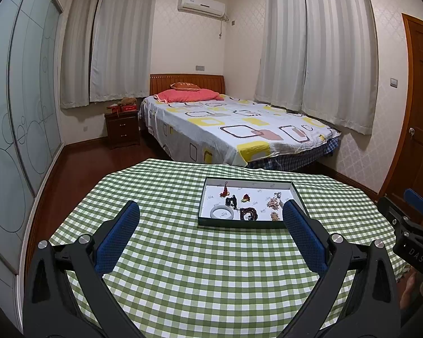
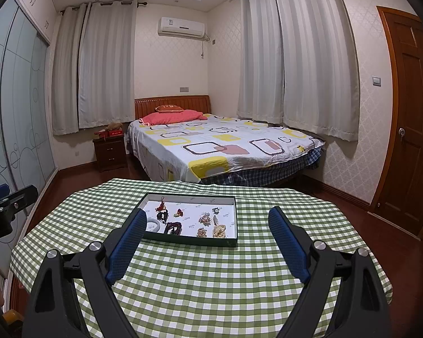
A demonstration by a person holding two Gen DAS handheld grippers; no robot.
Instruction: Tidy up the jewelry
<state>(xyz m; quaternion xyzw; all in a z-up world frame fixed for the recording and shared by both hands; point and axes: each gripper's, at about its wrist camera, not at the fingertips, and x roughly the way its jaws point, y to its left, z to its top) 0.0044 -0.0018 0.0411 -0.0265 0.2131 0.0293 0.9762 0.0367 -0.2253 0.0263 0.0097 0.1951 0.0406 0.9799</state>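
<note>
1. left wrist view: the left gripper hangs above the green checked tablecloth, on the near side of the jewelry tray. its jaws are spread wide and hold nothing. one blue pad overlaps the tray's near right corner in this view, though i judge it is above the cloth and not touching.

2. the right gripper is likewise spread wide and empty, near the tray's front edge and pointed at it. both claws seem held back and level so each camera takes in the whole tray.

3. all the jewelry i can see lies inside the tray, on its white lining:
   - a pale bangle in the near left part.
   - a dark beaded bracelet just right of the bangle.
   - a black cord piece behind the bangle.
   - a red tasselled charm toward the tray's far left.
   - a small red and yellow piece near the tray's middle.
   - several pale, gold-toned clusters in the right part, too small to name.

4. the pieces lie apart, darker ones left and paler ones right. that fits jewelry already sorted, or pieces simply laid out awaiting sorting; i cannot tell which.

5. nothing on the cloth blocks the way to the tray. its low wall is the only barrier. beyond the tray stand a bed and a nightstand, well apart from it.
</note>
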